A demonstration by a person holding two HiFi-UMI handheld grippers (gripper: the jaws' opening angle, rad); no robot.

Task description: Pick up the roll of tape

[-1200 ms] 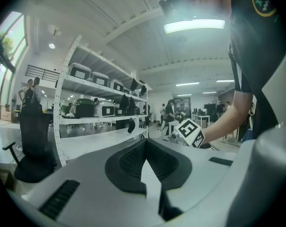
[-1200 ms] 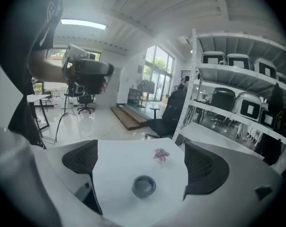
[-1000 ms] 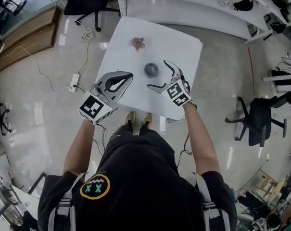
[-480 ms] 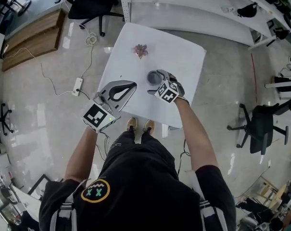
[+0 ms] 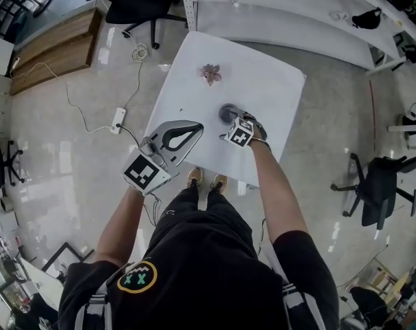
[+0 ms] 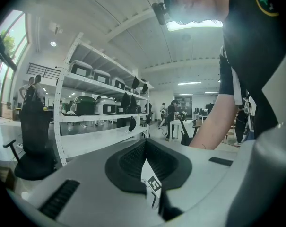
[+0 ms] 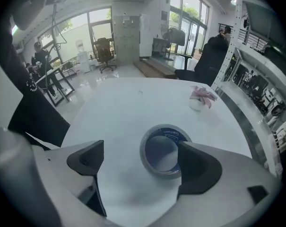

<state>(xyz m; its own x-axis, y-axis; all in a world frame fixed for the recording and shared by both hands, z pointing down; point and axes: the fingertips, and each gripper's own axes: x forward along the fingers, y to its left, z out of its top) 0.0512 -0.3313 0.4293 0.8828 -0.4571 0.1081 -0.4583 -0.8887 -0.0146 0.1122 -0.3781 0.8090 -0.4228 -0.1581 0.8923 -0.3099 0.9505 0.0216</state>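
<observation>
Approach step of the pick: the right gripper (image 7: 140, 162) points steeply down over the roll of tape (image 7: 151, 167), which lies flat on the white table (image 5: 256, 81). Its jaws, having just closed a little, stand spread; the roll sits between them, partly covered by one pad and clear of the other, unpinched. Next move, by judgement: sink lower, centre the roll, close. The left gripper (image 5: 198, 126) hovers aside, jaws pressed together on nothing

No legible text or labels
</observation>
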